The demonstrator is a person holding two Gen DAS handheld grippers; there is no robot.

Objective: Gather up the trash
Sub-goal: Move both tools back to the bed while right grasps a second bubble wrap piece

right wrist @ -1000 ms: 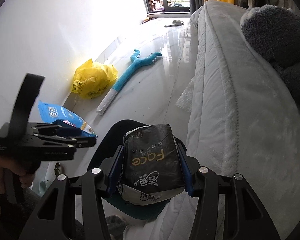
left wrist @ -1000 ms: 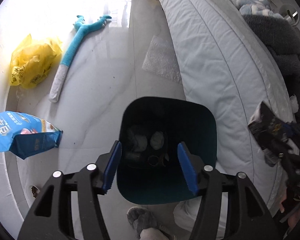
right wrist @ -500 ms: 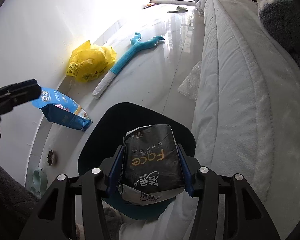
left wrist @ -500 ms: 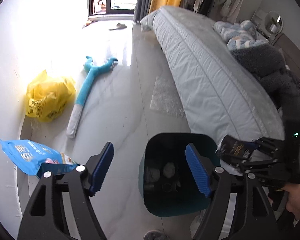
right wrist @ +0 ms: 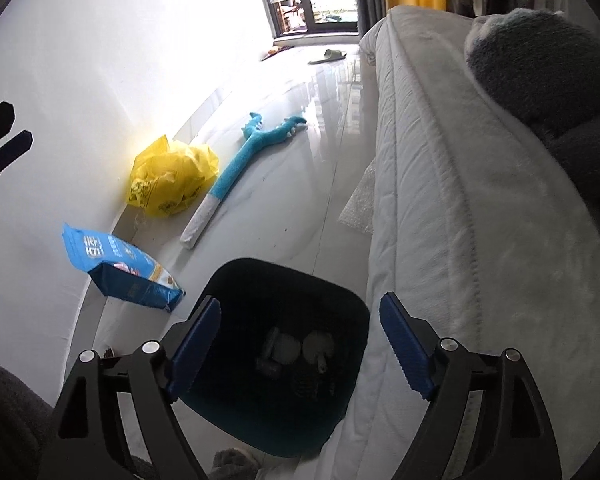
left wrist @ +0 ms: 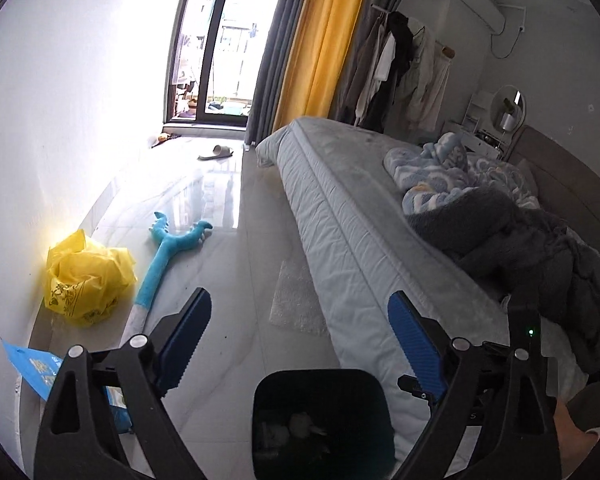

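The left gripper (left wrist: 300, 332) has just been opening its blue ribbed pads (left wrist: 188, 336) and now they stand wide apart with nothing between them. Below it, a dark teal plastic trash bin (left wrist: 364, 432) stands on the glossy white tile floor (left wrist: 240, 280), just beside the grey quilted bed (left wrist: 340, 216). Some crumpled pale trash (left wrist: 300, 424) lies inside the bin. Near the wall lie a yellow plastic bag (left wrist: 86, 282), a long blue plush toy (left wrist: 168, 248) and a blue snack bag (left wrist: 36, 364).
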